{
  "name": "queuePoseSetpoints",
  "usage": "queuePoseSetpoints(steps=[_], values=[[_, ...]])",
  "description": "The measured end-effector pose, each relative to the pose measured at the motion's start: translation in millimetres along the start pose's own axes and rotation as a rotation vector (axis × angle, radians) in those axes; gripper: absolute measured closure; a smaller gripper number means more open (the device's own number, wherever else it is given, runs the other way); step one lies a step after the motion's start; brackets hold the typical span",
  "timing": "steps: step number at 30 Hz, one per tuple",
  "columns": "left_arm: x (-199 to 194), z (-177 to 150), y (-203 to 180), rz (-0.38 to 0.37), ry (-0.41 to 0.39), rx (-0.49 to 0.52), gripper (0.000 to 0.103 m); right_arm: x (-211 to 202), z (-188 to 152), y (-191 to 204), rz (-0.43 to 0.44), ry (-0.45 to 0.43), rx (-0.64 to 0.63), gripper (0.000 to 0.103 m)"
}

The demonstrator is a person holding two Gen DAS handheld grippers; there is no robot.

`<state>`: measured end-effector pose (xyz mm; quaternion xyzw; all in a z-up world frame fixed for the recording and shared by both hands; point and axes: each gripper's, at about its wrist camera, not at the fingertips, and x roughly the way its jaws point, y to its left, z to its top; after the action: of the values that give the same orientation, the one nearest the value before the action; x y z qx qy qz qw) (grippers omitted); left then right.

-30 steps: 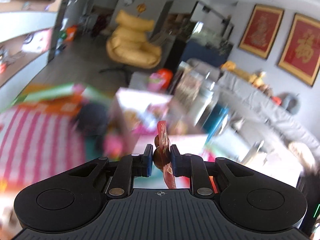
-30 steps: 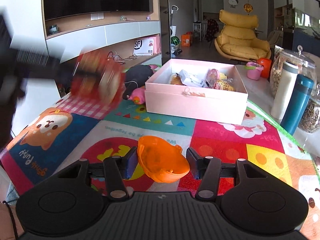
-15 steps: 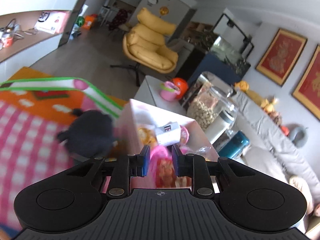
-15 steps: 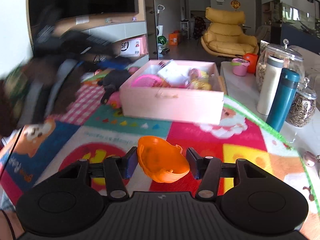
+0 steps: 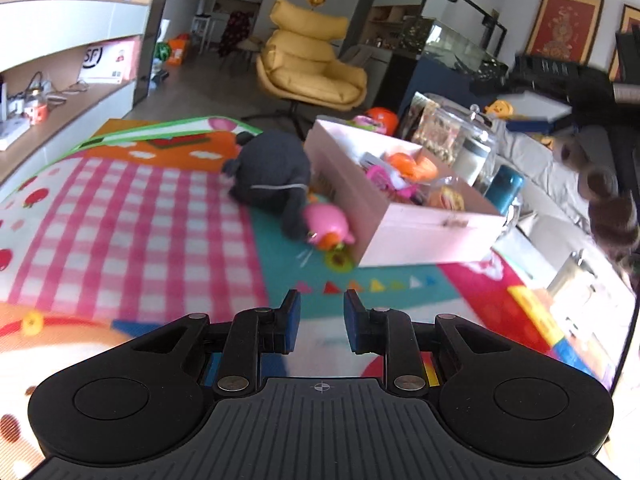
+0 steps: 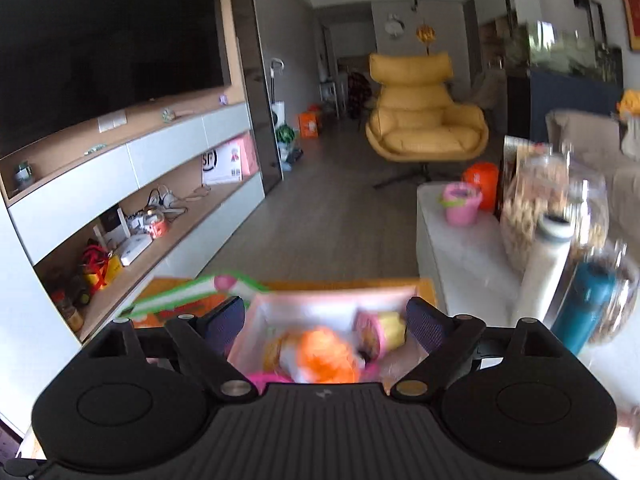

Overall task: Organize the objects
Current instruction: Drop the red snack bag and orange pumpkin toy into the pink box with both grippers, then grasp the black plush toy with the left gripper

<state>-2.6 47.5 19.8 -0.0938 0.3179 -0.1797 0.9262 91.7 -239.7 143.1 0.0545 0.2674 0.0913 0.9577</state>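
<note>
Both toys are now dropped: the right hand-held gripper (image 6: 324, 326) is spreading empty over the pink box (image 6: 332, 304), the orange toy (image 6: 326, 354) lying inside, while the left hand-held gripper (image 5: 319, 322), narrowly parted and empty, nears the mat (image 5: 132, 216).

A yellow armchair (image 6: 426, 120) stands at twelve o'clock. A dark television (image 6: 108, 48) hangs at ten o'clock. Glass jars (image 6: 560, 208) crowd three o'clock.

The left wrist camera looks down across the play mat (image 5: 132, 208) toward the pink box (image 5: 420, 232). The right wrist camera sits close above the same box (image 6: 332, 308), facing the yellow armchair (image 6: 424, 124) both views share.
</note>
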Motion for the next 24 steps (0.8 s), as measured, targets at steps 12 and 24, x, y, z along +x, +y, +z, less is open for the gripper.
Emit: queuePoseSetpoints(steps=[12,24], values=[[13,8,0,0.029,-0.044,-0.093,0.077,0,-161,27,0.042,0.149,-0.072,0.004],[54,88,-28,0.170,-0.137,0.184,0.076,-2,-170,38,0.033,0.122,-0.117,0.000]])
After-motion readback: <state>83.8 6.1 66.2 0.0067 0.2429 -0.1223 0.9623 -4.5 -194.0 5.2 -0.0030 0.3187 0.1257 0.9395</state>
